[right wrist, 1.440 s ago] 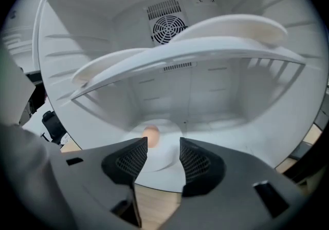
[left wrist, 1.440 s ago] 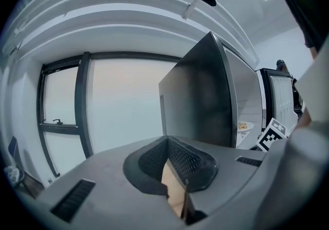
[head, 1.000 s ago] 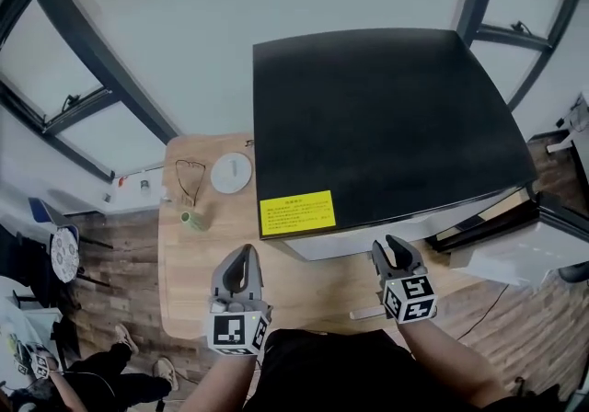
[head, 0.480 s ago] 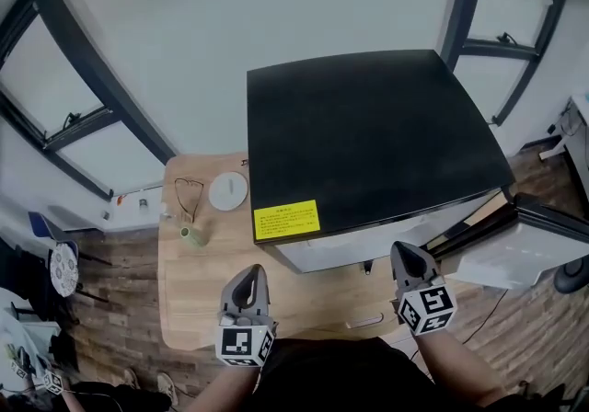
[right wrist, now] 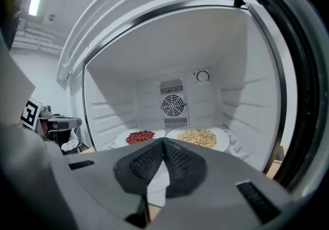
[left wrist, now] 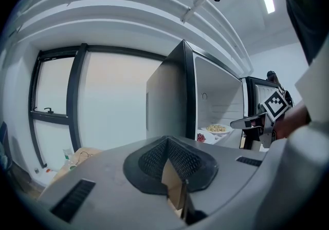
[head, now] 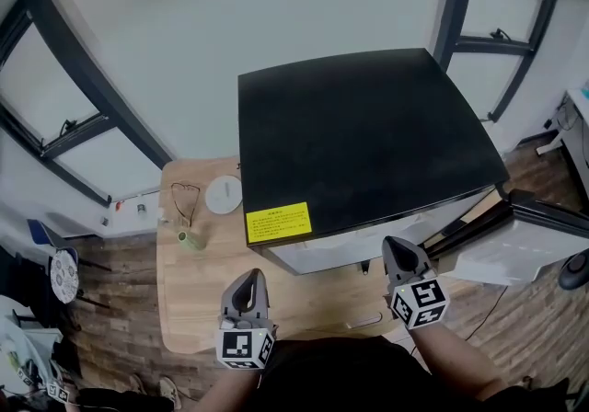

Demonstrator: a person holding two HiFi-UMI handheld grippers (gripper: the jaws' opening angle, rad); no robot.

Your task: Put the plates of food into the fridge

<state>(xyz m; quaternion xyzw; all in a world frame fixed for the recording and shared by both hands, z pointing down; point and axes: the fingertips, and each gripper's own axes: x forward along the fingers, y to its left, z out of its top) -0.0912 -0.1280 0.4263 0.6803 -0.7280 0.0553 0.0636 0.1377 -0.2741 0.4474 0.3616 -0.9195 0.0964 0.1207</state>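
Two white plates stand side by side on the floor of the open fridge [right wrist: 241, 100]. One plate holds red beans [right wrist: 140, 136], the other pale yellow food [right wrist: 198, 137]. My right gripper [right wrist: 163, 140] points at them from just outside the opening, shut and empty. In the head view it [head: 402, 258] sits at the fridge's front edge, below the black fridge top [head: 359, 143]. My left gripper [head: 247, 291] hovers over the wooden table [head: 193, 309], shut with nothing in it. The left gripper view shows the plate of yellow food [left wrist: 217, 129] from the side.
The fridge door [head: 525, 240] hangs open to the right. On the table's far left lie a pair of glasses [head: 184, 199], a white round lid [head: 224, 194] and a small green cup [head: 189, 239]. Dark window frames stand behind.
My right gripper's jaws have closed with nothing between them. Both grippers have drawn back a little toward my body, away from the fridge.
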